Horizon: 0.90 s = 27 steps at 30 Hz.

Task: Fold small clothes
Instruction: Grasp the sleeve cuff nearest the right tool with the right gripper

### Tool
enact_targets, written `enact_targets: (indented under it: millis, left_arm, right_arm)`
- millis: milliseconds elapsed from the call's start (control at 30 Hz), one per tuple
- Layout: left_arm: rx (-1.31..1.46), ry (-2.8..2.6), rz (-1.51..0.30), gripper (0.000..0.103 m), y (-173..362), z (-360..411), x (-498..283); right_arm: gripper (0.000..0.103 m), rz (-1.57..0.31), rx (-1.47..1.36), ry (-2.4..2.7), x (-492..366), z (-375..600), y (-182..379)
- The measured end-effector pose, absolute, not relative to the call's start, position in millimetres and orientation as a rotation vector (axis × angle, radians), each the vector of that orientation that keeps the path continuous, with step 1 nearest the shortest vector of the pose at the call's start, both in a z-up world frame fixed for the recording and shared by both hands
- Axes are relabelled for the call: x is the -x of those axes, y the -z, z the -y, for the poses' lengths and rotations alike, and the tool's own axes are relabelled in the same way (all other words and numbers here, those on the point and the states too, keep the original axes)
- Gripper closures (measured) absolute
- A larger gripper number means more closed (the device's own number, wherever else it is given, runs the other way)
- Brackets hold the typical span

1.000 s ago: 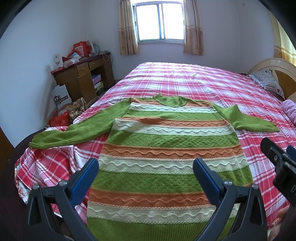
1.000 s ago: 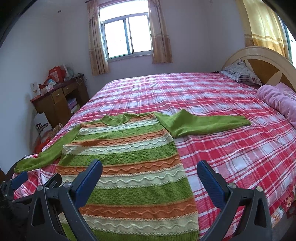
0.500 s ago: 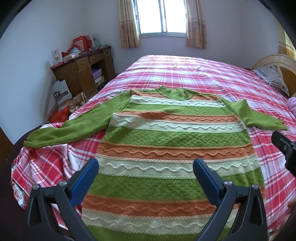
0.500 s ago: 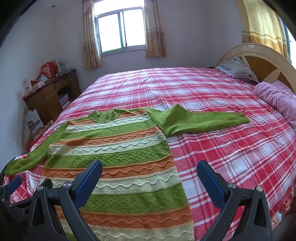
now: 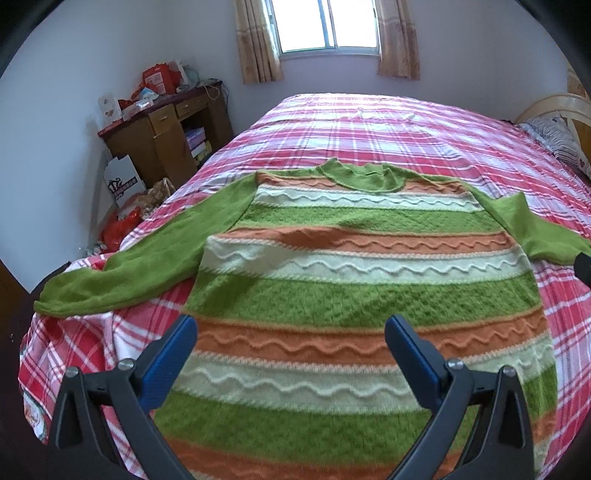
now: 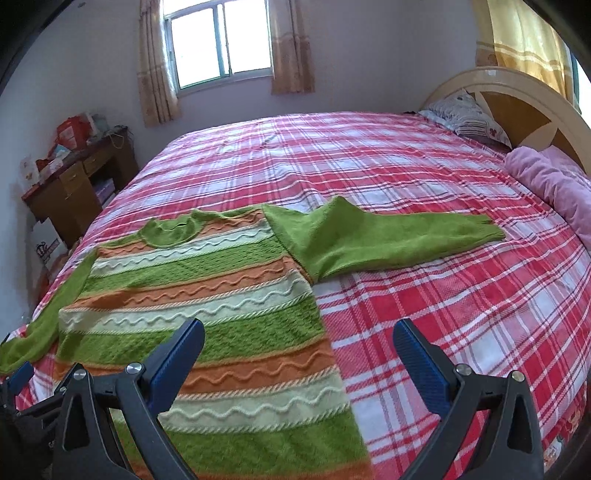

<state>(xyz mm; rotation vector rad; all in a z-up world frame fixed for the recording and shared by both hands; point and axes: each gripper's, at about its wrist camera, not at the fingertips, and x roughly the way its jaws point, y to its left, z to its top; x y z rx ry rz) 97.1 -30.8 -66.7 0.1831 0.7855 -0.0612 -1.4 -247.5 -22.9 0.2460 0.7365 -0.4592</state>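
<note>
A green, orange and cream striped knit sweater [image 5: 354, 295] lies flat on the red plaid bed [image 5: 369, 122], neck away from me, both green sleeves spread out. Its left sleeve [image 5: 140, 266] reaches the bed's left edge. Its right sleeve [image 6: 388, 240] lies out to the right. My left gripper [image 5: 290, 332] is open and empty, hovering over the sweater's lower body. My right gripper [image 6: 299, 336] is open and empty, over the sweater's right side edge [image 6: 325, 332]. The sweater also shows in the right wrist view [image 6: 207, 314].
A wooden desk [image 5: 162, 136] with clutter stands left of the bed, with bags [image 5: 122, 184] on the floor beside it. A headboard [image 6: 517, 107], a pillow [image 6: 465, 118] and a pink blanket [image 6: 554, 184] are at the right. A window [image 5: 325, 22] is on the far wall.
Both grippers have moved forward and lower over the sweater, which now fills more of each view. Both stay open. The sweater has not moved.
</note>
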Motion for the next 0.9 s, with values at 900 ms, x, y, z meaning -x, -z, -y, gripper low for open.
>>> enact_targets:
  millis: [900]
  left_arm:
    - [-0.148, -0.010, -0.780, 0.000, 127, 29, -170]
  right_arm:
    - [0.002, -0.540, -0.675, 0.784, 27, 531, 63]
